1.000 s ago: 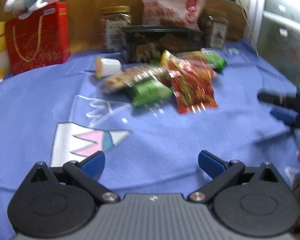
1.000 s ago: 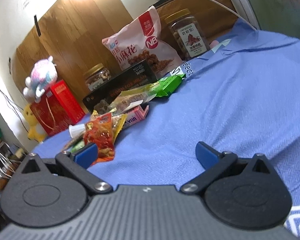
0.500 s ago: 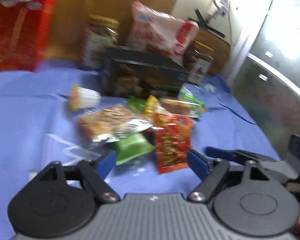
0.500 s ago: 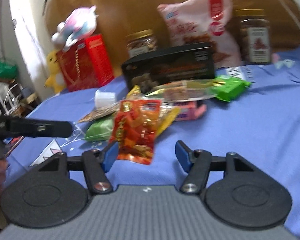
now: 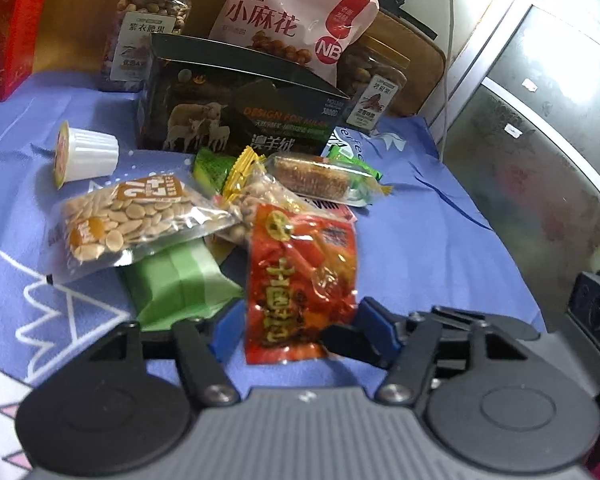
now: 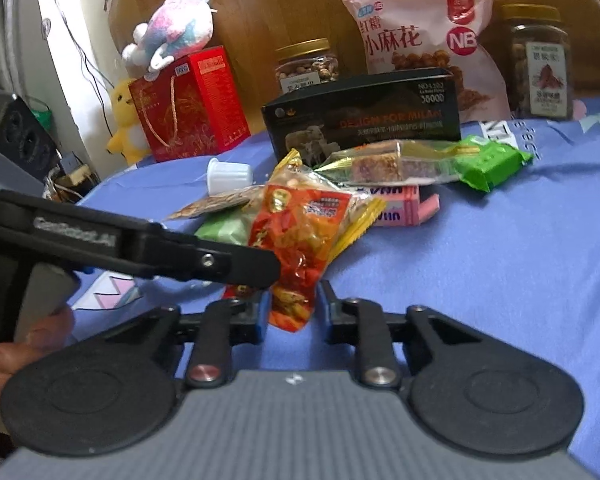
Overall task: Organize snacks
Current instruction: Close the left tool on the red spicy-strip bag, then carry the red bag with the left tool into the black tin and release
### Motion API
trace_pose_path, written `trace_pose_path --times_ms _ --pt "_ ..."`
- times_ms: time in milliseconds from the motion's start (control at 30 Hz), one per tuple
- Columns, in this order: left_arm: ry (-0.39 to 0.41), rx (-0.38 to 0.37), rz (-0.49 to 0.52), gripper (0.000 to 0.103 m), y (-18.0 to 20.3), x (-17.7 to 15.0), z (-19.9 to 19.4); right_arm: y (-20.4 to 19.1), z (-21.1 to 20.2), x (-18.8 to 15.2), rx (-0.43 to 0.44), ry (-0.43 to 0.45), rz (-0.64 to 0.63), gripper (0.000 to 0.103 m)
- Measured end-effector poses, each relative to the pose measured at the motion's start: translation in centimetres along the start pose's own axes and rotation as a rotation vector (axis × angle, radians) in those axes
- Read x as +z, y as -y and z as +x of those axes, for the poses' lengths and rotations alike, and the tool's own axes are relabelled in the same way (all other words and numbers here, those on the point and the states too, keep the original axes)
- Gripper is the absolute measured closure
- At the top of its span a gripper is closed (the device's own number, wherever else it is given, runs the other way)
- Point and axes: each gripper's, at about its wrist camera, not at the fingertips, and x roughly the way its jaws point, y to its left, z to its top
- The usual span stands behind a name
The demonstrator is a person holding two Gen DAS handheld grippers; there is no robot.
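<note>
We see both grippers closing on the red snack packet [image 5: 300,280], which lies at the near edge of the snack pile [image 5: 204,216] on the blue cloth [image 5: 420,240]. Right gripper [image 6: 290,308]: jaws nearly together w/ the packet's bottom corner between, prob. already pinched. Left gripper [image 5: 296,330]: jaws about half open either side of the packet's lower end, pads not pressing.

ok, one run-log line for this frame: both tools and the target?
target: red snack packet on blue cloth | left tool: closing, packet between pads | right tool: closing on packet's near corner | pile behind untouched
</note>
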Motion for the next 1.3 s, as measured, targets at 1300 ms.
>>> trace_pose_path --times_ms 1300 --pt "0.026 -0.226 -0.059 0.053 -0.1 -3.9 -4.0 -3.2 -2.9 -3.3 0.111 0.075 -0.018 0.078"
